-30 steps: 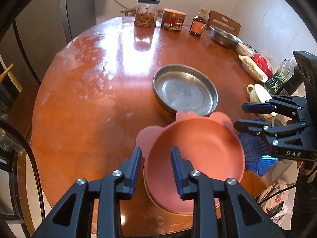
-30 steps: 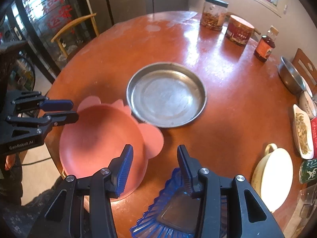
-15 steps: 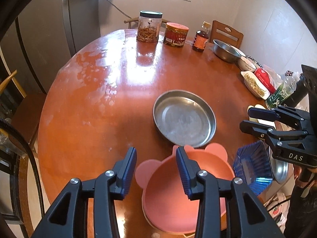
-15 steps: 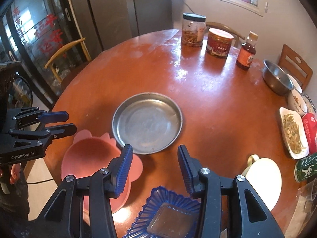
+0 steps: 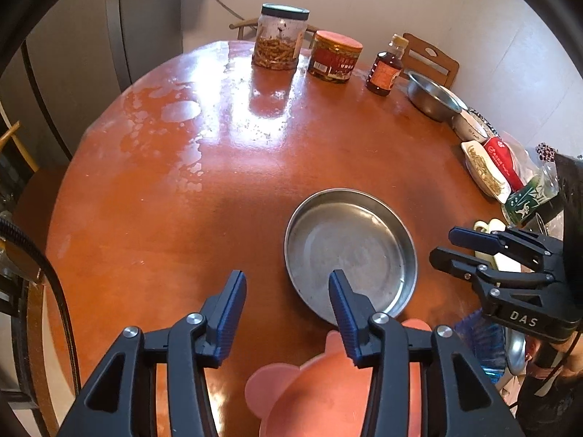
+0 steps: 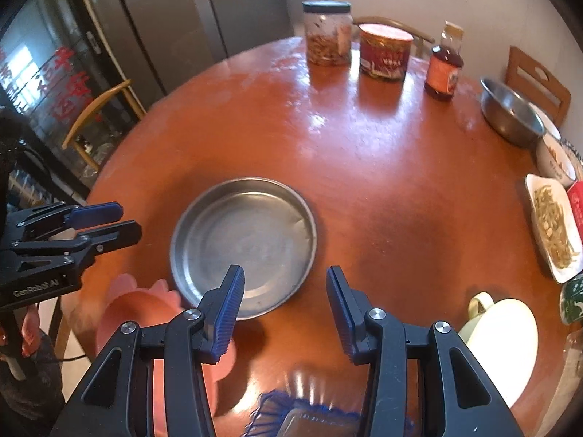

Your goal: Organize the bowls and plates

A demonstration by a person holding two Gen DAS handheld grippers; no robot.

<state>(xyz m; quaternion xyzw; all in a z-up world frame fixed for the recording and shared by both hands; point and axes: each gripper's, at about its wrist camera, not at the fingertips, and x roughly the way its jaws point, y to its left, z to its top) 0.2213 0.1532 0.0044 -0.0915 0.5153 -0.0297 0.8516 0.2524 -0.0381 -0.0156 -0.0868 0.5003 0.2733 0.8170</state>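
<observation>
On the round wooden table (image 5: 153, 196) there are two sets of tongs, both gaping wide and holding nothing. The left tongs (image 5: 288, 306) hover over the near left edge, above one pink bowl (image 5: 328, 393) with ear-shaped tabs, which sits at the table's near rim. Just beyond it lies one steel pan (image 6: 243, 244), with nothing in it, almost touching the pink bowl. The right tongs (image 6: 286, 304) hang over the pan's near rim. Below them one blue ribbed dish (image 6: 309, 418) sits at the near edge, blurred. Along the far edge stand two jars (image 6: 328, 32) with food inside and one brown bottle (image 6: 443, 63). On the right are one steel bowl (image 6: 510, 113) and one white tray (image 6: 554, 225) of shredded food. The table's left half is bare.
</observation>
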